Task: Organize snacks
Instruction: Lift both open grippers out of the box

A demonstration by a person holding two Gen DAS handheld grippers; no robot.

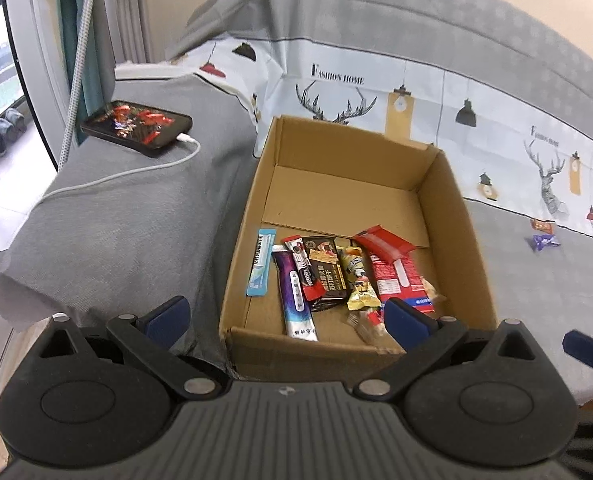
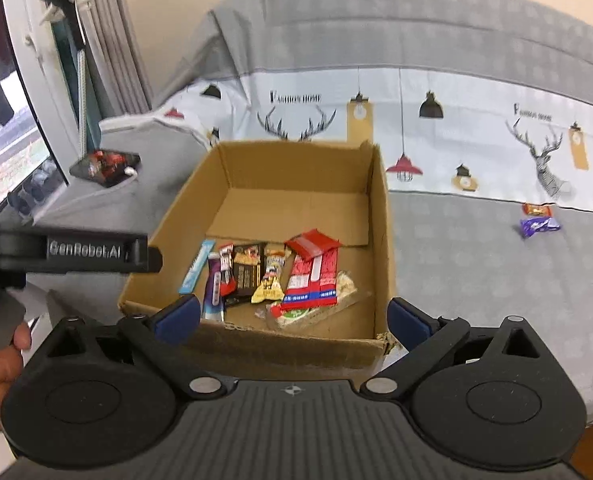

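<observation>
An open cardboard box (image 1: 452, 216) (image 2: 380, 216) sits on the grey bed. Several snack packets lie side by side at its near end: a light blue stick (image 1: 261, 262), a purple stick (image 1: 294, 292) (image 2: 213, 290), a dark bar (image 1: 326, 274) (image 2: 248, 270), a yellow packet (image 1: 360, 280) (image 2: 270, 278) and a red packet (image 1: 396, 270) (image 2: 314, 274). Two loose snacks, a purple one (image 1: 542, 242) (image 2: 538, 225) and an orange one (image 1: 541, 225) (image 2: 536, 210), lie on the bed to the right. My left gripper (image 1: 286, 316) is open and empty over the box's near edge. My right gripper (image 2: 294, 318) is open and empty there too.
A phone (image 1: 136, 128) (image 2: 104, 168) on a white charging cable (image 1: 128, 172) lies on the grey pillow left of the box. A patterned sheet with deer prints (image 1: 416, 92) lies behind the box. A window and curtain (image 1: 76, 40) stand at the left. The left gripper's body (image 2: 68, 250) shows in the right wrist view.
</observation>
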